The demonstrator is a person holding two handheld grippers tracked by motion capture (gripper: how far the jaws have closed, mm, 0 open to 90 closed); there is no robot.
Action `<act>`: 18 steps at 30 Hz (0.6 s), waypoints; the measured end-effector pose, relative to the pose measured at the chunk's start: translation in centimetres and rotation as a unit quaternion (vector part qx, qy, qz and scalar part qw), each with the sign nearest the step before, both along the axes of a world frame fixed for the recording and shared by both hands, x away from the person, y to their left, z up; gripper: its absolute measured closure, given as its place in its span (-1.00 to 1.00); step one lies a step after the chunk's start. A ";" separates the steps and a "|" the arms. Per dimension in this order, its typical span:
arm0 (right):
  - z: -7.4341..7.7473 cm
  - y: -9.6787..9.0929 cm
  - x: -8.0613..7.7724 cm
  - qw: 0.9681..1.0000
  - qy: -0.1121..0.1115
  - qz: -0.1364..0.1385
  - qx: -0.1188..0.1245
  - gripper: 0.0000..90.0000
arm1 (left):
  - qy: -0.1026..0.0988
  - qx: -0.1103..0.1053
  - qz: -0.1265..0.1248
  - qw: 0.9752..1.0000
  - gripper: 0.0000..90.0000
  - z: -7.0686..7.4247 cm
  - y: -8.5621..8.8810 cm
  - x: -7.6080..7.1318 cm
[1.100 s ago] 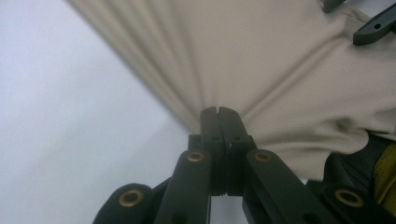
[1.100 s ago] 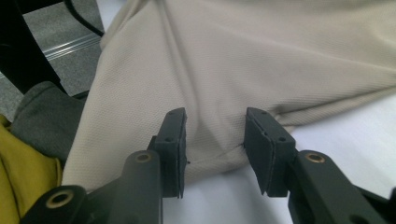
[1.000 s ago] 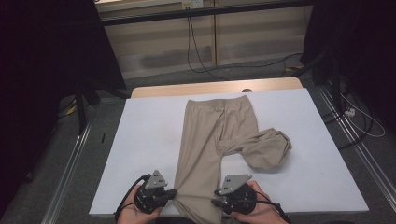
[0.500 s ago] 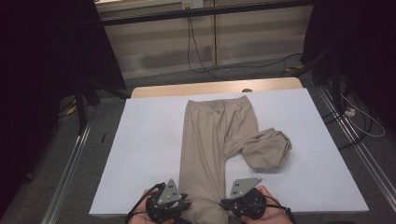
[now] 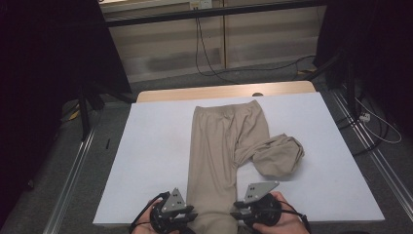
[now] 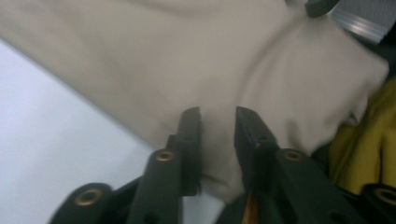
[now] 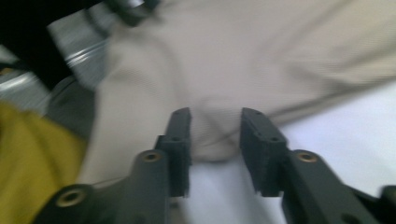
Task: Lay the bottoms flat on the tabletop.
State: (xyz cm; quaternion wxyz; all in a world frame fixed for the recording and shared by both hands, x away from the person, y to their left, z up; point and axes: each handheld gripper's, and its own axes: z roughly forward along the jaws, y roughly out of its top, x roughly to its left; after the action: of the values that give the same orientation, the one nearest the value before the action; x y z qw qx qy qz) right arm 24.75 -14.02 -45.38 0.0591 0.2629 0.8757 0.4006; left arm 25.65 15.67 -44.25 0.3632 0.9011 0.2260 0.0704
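Both tools, left tool [image 5: 191, 217] and right tool [image 5: 237, 214], just opening, releasing beige fabric trousers [image 5: 219, 161] at lower frame on white desk [image 5: 156, 146]; hem laid, regrasp next.

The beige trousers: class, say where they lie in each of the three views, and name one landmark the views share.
High view: the trousers lie lengthwise down the middle of the white table.
Left gripper view: they cover the top and middle.
Right gripper view: they cover the top and middle.
Shared landmark: the white table.
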 end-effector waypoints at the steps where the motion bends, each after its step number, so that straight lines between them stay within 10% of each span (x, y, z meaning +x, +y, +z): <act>1: 0.1 -0.5 0.4 1.000 -0.005 -0.016 0.002 0.31 | -0.008 -0.001 0.008 1.000 0.37 0.0 0.1 0.2; 5: 0.6 -3.0 2.1 0.996 -0.020 -0.092 0.002 0.21 | -0.016 -0.014 0.040 0.999 0.00 -0.2 0.6 1.3; 9: 0.7 -5.7 3.5 0.981 -0.044 -0.186 -0.024 -0.07 | -0.028 -0.024 0.060 0.997 -0.28 -0.2 0.9 2.0; 18: -0.1 -8.4 7.2 0.963 -0.061 -0.256 -0.062 -0.52 | -0.012 -0.040 0.094 0.995 -0.55 -0.5 1.5 3.0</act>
State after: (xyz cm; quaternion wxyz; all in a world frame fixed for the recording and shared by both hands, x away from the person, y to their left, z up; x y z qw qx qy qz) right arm 31.92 -22.40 -45.51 0.2296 0.4494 0.7969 0.3320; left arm 28.70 17.15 -44.71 0.3933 0.8597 0.3082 0.1064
